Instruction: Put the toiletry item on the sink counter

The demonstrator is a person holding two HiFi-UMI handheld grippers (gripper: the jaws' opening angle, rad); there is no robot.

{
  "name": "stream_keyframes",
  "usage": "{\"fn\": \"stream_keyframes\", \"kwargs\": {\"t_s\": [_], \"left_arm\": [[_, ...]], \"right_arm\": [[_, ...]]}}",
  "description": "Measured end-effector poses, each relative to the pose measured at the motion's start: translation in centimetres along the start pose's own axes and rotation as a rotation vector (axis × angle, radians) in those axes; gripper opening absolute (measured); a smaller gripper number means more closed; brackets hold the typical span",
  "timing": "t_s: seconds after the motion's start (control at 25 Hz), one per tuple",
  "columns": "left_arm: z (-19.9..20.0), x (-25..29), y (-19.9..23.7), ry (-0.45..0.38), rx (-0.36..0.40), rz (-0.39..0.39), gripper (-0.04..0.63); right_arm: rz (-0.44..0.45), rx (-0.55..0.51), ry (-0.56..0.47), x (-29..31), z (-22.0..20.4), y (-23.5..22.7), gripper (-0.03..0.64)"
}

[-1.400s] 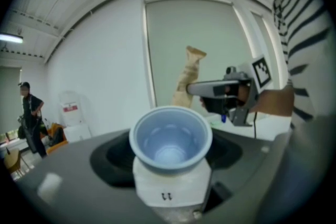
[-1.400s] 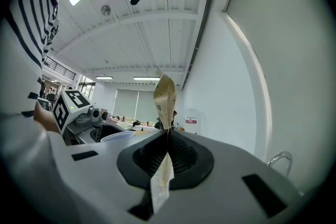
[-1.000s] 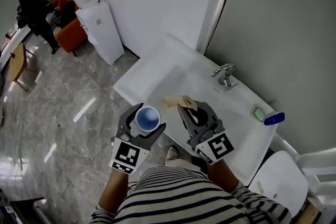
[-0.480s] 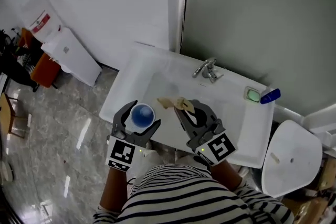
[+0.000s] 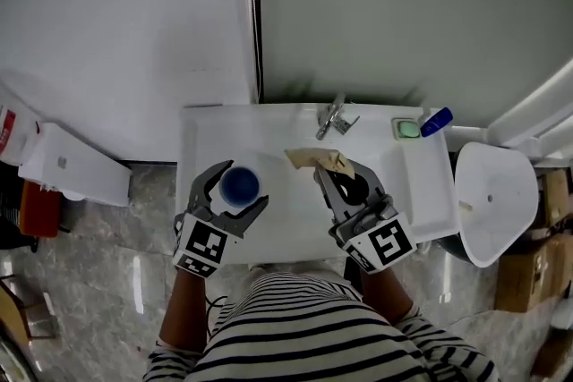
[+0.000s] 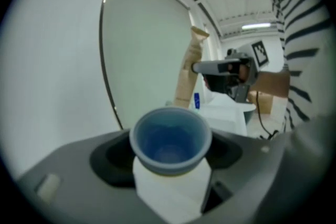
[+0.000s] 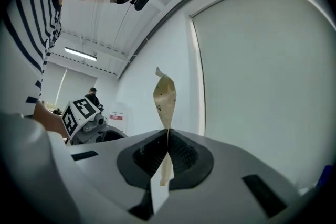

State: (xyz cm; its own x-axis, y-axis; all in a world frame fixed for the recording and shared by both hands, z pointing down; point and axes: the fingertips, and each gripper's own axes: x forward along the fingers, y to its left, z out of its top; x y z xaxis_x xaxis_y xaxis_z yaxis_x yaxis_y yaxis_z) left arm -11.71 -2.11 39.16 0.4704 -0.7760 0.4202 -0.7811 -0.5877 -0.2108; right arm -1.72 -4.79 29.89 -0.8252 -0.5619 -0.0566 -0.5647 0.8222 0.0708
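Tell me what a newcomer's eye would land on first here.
First comes the blue cup, clamped in the left gripper over the left part of the white sink. Next is the tan paper packet, which sticks out of the shut right gripper just in front of the tap.

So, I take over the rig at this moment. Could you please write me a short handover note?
The left gripper has its jaws closed on a blue cup, held above the sink's front left.
The right gripper has its jaws shut on a thin tan paper packet, held over the basin.
The sink counter has a green soap dish by the faucet.
Done: both items are in hand.
Left: nothing is on the counter yet; set them down and release.
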Motion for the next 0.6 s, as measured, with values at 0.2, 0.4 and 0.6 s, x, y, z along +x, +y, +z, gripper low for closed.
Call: {"fn": "stream_keyframes", "kwargs": {"t_s": [0.2, 0.4, 0.6], "left_arm": [[-0.6, 0.7, 2.8, -0.026, 0.074, -0.102, 0.377], [-0.2, 1.9, 4.3, -0.071, 0.121, -0.159, 0.377], [0.4, 3.2, 4.9, -0.091, 0.160, -0.206, 0.377]], "right_arm": [[-0.137, -0.025, 0.012, 1.3, 0.1, 0.7, 0.009], [-0.191, -0.074, 0.020, 2.9, 0.6, 1.6, 0.009], [-0.208, -0.124, 0.036, 4.4, 1.1, 1.9, 0.009]]}}
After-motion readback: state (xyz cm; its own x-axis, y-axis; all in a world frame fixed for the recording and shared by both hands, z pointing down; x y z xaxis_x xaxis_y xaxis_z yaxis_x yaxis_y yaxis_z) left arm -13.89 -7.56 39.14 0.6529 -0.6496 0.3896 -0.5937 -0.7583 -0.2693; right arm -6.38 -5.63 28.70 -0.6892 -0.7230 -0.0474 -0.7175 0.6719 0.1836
